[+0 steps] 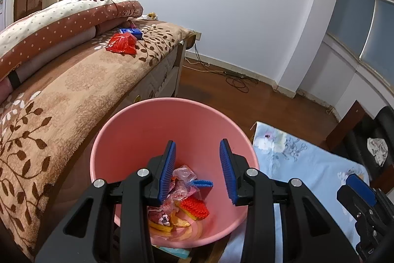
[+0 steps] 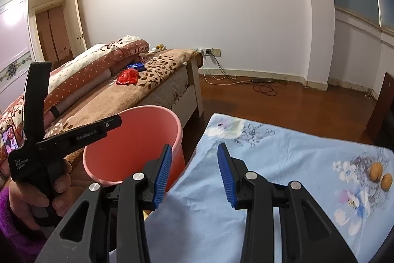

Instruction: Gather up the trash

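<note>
Pink bin (image 1: pixel 172 125): stands on the floor in the gap between the bed (image 1: pixel 73 90) and a low surface draped in a blue floral cloth (image 2: pixel 283 164), probably so that trash from either side can be dropped straight in.
Bin contents: crumpled clear wrappers (image 1: pixel 182 179), a red knitted-looking piece (image 1: pixel 194 206) and yellow scraps (image 1: pixel 170 223) lie on the bottom, so part of the collecting looks done.
Left tongs (image 1: pixel 198 164): hang over the bin mouth and point down into it, spread, with nothing between the blue pads; a posture that fits a drop just made or a pause above the bin.
Right tongs (image 2: pixel 194 164): spread and empty too, hovering over the floral cloth just beside the bin's rim.
Remaining trash: a red wrapper (image 1: pixel 122 43) and a blue packet (image 1: pixel 131 32) lie on the brown leaf-patterned blanket, next to the folded dotted quilt (image 1: pixel 61 24).
Trash relative to the tongs: well apart from both pairs, up on the bed beyond the bin's far rim and to the left; neither pair points at it.
Judgement: the red wrapper seems the next pick, the left tongs being on the bed side.
</note>
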Available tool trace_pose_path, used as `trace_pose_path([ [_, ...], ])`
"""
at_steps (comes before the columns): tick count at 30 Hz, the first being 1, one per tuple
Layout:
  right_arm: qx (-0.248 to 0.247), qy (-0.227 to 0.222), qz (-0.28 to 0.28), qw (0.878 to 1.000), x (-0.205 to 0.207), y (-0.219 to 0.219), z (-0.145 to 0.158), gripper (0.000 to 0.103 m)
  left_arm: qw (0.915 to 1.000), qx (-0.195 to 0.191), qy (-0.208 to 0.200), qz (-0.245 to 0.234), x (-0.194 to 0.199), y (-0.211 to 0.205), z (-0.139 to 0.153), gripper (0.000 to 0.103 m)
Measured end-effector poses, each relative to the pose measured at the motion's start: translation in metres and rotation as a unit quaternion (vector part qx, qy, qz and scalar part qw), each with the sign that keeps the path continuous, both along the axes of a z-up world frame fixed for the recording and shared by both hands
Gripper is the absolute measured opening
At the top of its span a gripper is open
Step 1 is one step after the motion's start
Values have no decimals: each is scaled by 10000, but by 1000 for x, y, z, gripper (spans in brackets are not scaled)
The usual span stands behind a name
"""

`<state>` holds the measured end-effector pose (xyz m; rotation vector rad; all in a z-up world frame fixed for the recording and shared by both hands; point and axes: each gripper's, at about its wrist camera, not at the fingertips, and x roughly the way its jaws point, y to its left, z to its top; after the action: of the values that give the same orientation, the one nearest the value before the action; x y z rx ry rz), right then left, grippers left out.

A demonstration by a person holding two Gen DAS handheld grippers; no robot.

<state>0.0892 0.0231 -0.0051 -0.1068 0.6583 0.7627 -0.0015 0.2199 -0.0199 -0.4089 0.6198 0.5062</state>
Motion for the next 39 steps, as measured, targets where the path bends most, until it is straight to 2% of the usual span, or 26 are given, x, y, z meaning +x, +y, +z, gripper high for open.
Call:
trace_pose_path([
  [4,44,91,-39,9999,4,-1,-5,38,9999,115,126,-27,5,-3,-1,38],
  [7,127,81,-77,9999,6,-2,-3,38,9997,179,150,-112,11,-8,0,49],
  [14,240,114,-330,9991,16,-16,-2,38,9977,483,229,-419,27,-29,6,50],
  [16,237,118,-438,9987,18,-22,-3,38,9970,527,240,-513,31,-35,8,55],
  [18,215,111,-535,9983,20,-27,-3,43,9965,552,236,-582,35,-39,9,58],
  [19,200,95,-597,9980,20,-30,-2,49,9961,576,242,-616,37,-42,10,59],
  [27,144,-25,-965,9952,25,-52,2,50,9933,577,238,-972,50,-65,15,59],
  [30,124,-73,-1137,9934,27,-61,6,54,9915,609,228,-1127,55,-78,16,59],
  [35,91,-167,-1346,9907,28,-76,13,55,9898,492,95,-1337,62,-97,21,59],
  [39,66,-268,-1523,9879,27,-88,17,59,9863,684,-6,-1499,66,-115,27,59],
])
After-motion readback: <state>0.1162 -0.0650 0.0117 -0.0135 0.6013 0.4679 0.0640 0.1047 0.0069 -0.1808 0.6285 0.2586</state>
